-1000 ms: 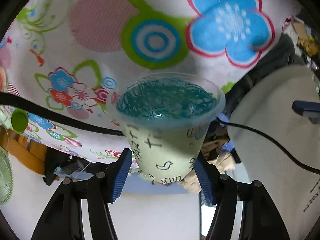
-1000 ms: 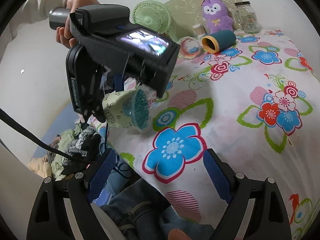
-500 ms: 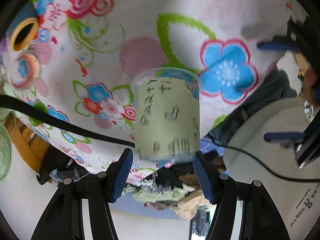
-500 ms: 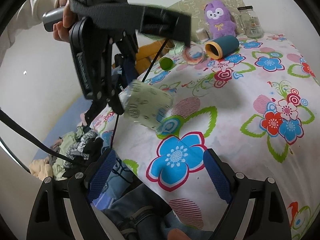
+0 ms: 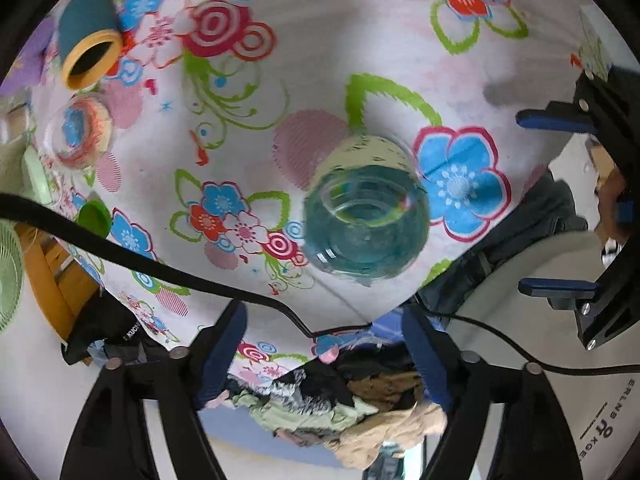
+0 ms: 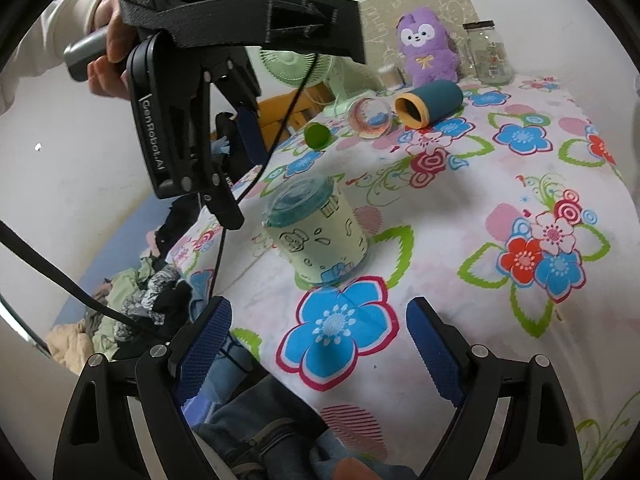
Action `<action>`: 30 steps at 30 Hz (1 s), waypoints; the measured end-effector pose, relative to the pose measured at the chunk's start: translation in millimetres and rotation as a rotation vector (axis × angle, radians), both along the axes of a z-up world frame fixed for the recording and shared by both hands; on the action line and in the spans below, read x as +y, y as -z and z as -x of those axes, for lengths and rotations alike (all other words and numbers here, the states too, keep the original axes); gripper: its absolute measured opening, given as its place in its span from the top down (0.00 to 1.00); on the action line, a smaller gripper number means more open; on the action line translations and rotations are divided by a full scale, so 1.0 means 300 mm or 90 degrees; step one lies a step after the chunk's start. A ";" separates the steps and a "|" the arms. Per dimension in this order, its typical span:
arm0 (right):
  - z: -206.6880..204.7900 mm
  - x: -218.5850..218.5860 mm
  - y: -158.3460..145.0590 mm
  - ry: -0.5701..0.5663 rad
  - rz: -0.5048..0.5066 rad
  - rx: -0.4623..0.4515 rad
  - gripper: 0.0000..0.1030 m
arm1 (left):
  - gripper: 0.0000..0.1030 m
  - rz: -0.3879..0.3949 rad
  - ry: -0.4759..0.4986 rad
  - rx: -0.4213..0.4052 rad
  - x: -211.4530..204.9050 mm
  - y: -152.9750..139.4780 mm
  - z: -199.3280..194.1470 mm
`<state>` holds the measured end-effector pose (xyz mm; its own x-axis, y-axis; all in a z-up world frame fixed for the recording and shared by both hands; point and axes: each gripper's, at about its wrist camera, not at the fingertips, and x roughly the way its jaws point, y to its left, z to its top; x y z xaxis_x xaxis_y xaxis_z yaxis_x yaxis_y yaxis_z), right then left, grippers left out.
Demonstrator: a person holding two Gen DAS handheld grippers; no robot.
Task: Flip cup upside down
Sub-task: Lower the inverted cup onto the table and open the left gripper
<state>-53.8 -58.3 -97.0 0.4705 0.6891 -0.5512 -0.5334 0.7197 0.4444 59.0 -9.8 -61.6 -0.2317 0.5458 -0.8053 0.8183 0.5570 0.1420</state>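
The pale green printed cup [image 6: 316, 236] stands on the flowered tablecloth [image 6: 460, 216] near its front-left corner, teal see-through end up. From above, in the left wrist view, the cup [image 5: 366, 216] shows that teal end. My left gripper [image 5: 324, 352] is open, above and just short of the cup and not touching it; a hand holds this left gripper [image 6: 240, 172] up to the cup's left. My right gripper [image 6: 316, 344] is open with nothing between its fingers, low by the table's front edge, and this right gripper [image 5: 560, 204] is off to the right.
At the back lie a teal tube with an orange rim [image 6: 430, 104], a clear glass on its side [image 6: 370, 118] and a green cap [image 6: 317, 136]. A purple plush [image 6: 426, 52], a jar [image 6: 488, 54] and a fan [image 6: 296, 64] stand behind. Clothes [image 6: 132, 312] lie on the floor to the left.
The left gripper turned the cup over, set it down on the cloth and let go. Its fingers opened and drew back upward. The right gripper stayed where it was.
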 end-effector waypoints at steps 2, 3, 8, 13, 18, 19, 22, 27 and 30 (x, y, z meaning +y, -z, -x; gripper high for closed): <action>-0.003 0.008 -0.008 0.004 0.011 -0.006 0.12 | 0.13 0.017 -0.013 -0.020 0.021 -0.022 -0.005; -0.005 0.014 -0.013 0.006 0.017 -0.008 0.12 | 0.12 0.025 -0.018 -0.027 0.033 -0.030 -0.007; -0.010 0.045 -0.045 0.030 0.050 -0.031 0.01 | 0.08 0.071 -0.044 -0.072 0.094 -0.079 0.000; -0.021 0.071 -0.064 0.052 0.084 -0.040 0.00 | 0.06 0.126 -0.087 -0.117 0.155 -0.127 0.014; -0.028 0.089 -0.089 0.067 0.099 -0.045 0.00 | 0.06 0.189 -0.125 -0.168 0.198 -0.190 0.040; -0.030 0.093 -0.098 0.070 0.101 -0.048 0.00 | 0.06 0.199 -0.132 -0.178 0.208 -0.204 0.046; -0.031 0.106 -0.130 0.084 0.111 -0.064 0.00 | 0.04 0.232 -0.148 -0.202 0.233 -0.234 0.071; -0.031 0.127 -0.184 0.107 0.126 -0.088 0.00 | 0.04 0.269 -0.172 -0.250 0.290 -0.278 0.114; -0.027 0.144 -0.212 0.112 0.132 -0.098 0.00 | 0.04 0.297 -0.192 -0.291 0.333 -0.306 0.127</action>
